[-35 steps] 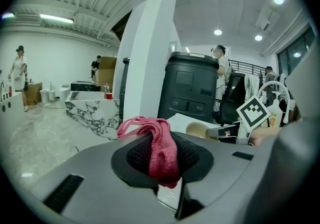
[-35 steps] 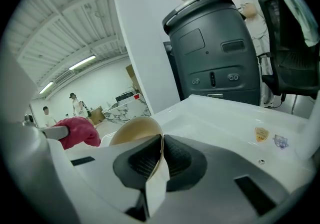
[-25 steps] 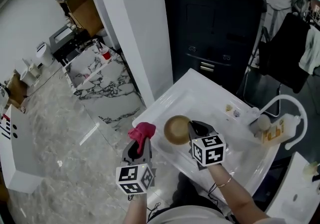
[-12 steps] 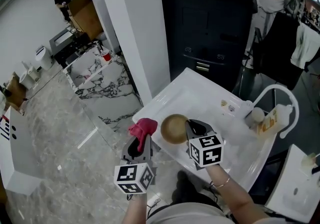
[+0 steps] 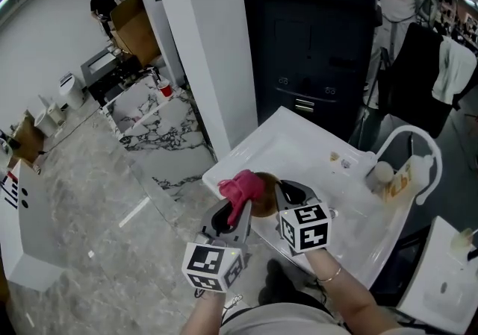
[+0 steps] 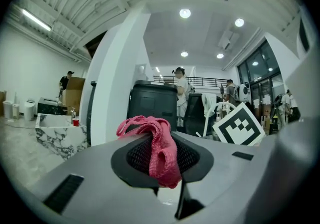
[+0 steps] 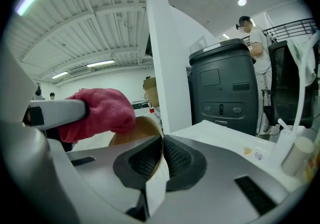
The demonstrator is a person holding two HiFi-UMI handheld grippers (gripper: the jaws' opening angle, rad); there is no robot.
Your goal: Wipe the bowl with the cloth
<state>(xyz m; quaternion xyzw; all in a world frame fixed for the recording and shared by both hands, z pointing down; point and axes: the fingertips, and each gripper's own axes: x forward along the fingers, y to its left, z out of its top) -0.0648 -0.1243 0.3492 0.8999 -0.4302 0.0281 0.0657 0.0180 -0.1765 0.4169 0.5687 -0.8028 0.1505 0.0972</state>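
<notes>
Bowl [image 7: 141,129], round, thin-walled and smooth tan, is pinched at its rim between the closed ribbed pads of the right gripper [image 7: 162,154] over the glossy white counter [image 5: 299,148], while the left gripper [image 6: 161,164] clamps a crumpled pink terry cloth [image 6: 159,149] against it.

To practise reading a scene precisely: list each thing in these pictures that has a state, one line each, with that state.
left claw: shut on the pink cloth
pink cloth: bunched, held up at the bowl
right claw: shut on the bowl's rim
bowl: held in the air, tipped on edge
black bin: lid down
</notes>
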